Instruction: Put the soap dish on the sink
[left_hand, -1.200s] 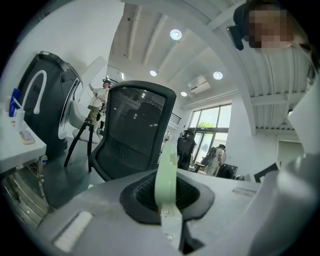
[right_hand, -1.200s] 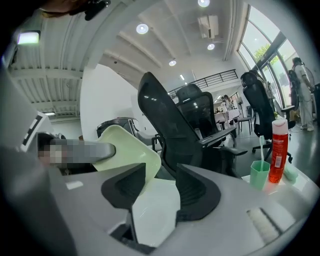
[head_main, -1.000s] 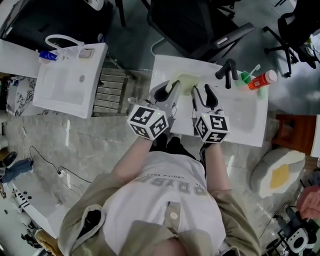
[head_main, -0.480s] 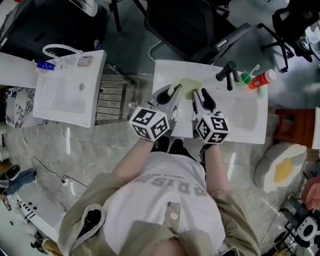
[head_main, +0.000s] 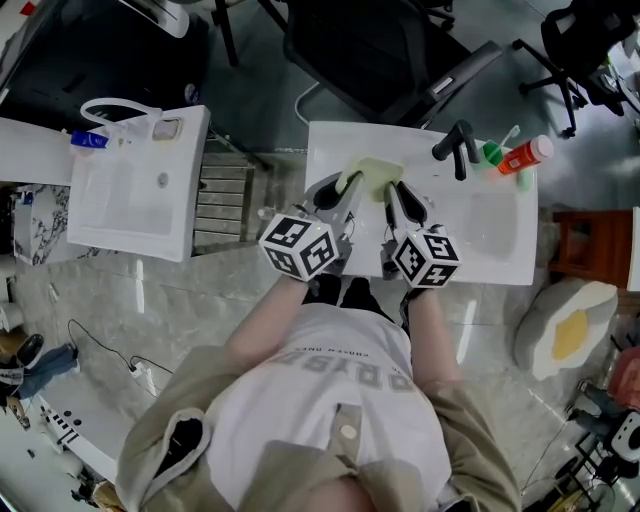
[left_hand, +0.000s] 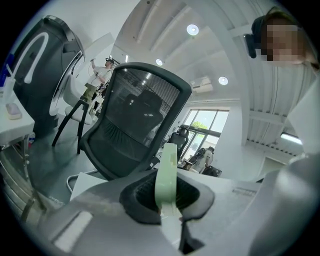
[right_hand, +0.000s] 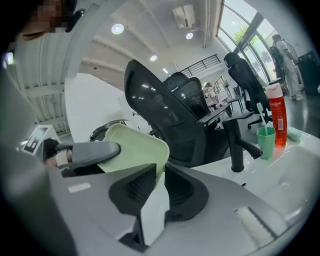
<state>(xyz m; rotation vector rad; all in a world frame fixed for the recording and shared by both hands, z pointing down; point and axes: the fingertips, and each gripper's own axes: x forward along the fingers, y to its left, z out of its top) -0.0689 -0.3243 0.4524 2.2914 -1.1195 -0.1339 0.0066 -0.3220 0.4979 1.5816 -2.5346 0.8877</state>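
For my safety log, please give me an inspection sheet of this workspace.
Surface: white sink, nothing seen in its basin.
Job's things: pale green soap dish, tilted, over the sink's rear left.
Clutter: black faucet, green cup, red bottle at the sink's rear right.
Grippers: left hand-held gripper and right hand-held gripper, each shut on the dish's edge.
Cables: thin cable on the floor, left.
Surroundings: office chair, second sink, egg-shaped cushion.

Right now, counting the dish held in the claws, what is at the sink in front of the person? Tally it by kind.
soap dish: 1
faucet: 1
cup: 1
toothbrush: 1
bottle: 1
Total: 5
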